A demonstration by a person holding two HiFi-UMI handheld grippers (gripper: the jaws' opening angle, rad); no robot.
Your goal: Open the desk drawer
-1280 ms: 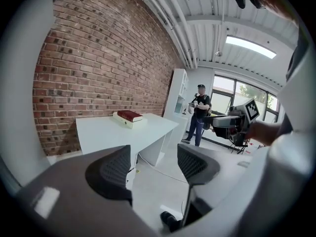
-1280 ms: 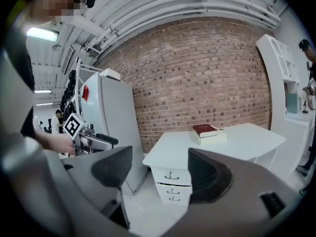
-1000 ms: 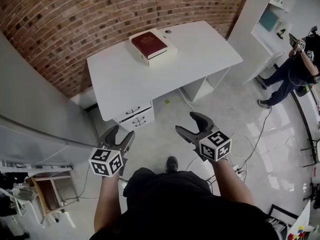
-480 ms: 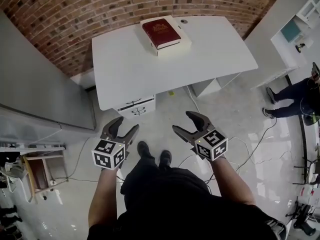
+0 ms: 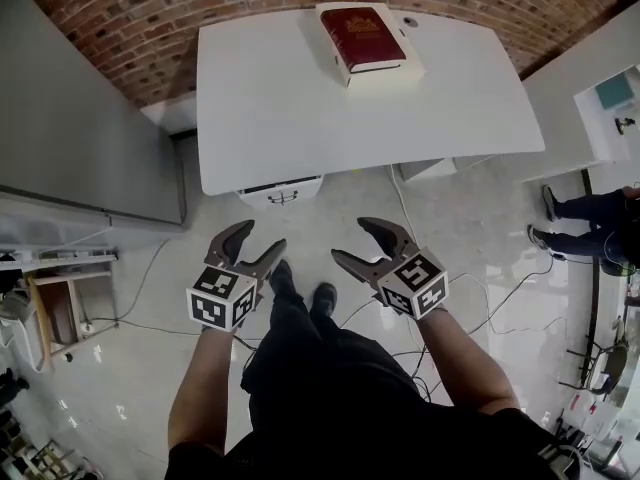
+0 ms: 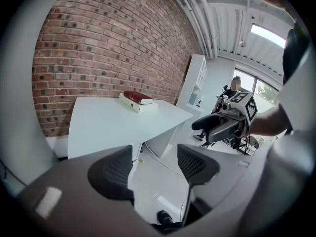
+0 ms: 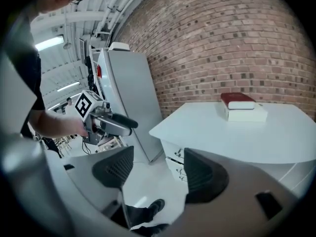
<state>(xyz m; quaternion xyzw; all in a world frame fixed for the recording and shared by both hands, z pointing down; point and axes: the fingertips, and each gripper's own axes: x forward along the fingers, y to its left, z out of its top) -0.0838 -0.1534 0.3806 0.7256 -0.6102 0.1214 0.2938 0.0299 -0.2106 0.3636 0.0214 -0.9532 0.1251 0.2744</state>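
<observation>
Drawer unit position: under the near edge of the white desk, toward the left side of the desk in the head view. Only its top front and one dark handle clear the desk edge there. The right gripper view shows stacked fronts with dark handles; from this far off they appear flush and shut.

Left gripper: held in the air above the floor, short of the desk and well apart from the drawer unit. Its jaws stand wide apart. Nothing lies between them; only floor and a shoe show through the gap.

Right gripper: held level with the left one, near it but not touching. Its jaws are likewise spread wide and carry nothing. The drawer fronts show beyond the gap in its own view.

Desk top: a red book lies flat on a white box at the far edge, close to the brick wall.

Surroundings: a tall grey cabinet stands left of the desk. Cables trail across the floor on the right. A second person stands at the right edge of the head view.
</observation>
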